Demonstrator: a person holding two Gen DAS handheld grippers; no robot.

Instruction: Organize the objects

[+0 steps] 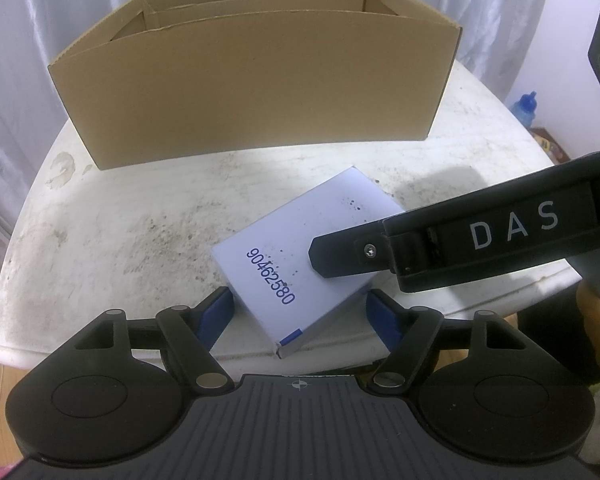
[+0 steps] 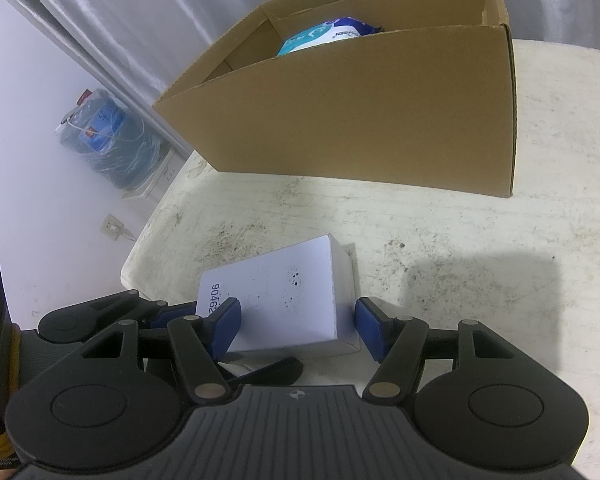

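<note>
A white carton [image 1: 284, 236] printed with a blue number lies flat near the front edge of the stained white table [image 1: 120, 220]. My left gripper [image 1: 300, 304] straddles its near end; the blue pads sit close beside its sides without clearly pressing. From the right, one finger [image 1: 340, 252] of the other gripper reaches over the carton's top. In the right wrist view the carton [image 2: 284, 300] lies between the jaws of my right gripper [image 2: 298, 320], which stands open with a gap at its right pad. An open cardboard box [image 2: 360, 112] behind holds a blue-and-white wipes pack [image 2: 324, 34].
The cardboard box [image 1: 252, 92] fills the back of the table, with bare tabletop [image 2: 460, 232] between it and the carton. A hand [image 1: 592, 304] shows at the right edge. A blue bottle [image 1: 526, 108] and a wrapped bundle [image 2: 104, 132] stand off the table.
</note>
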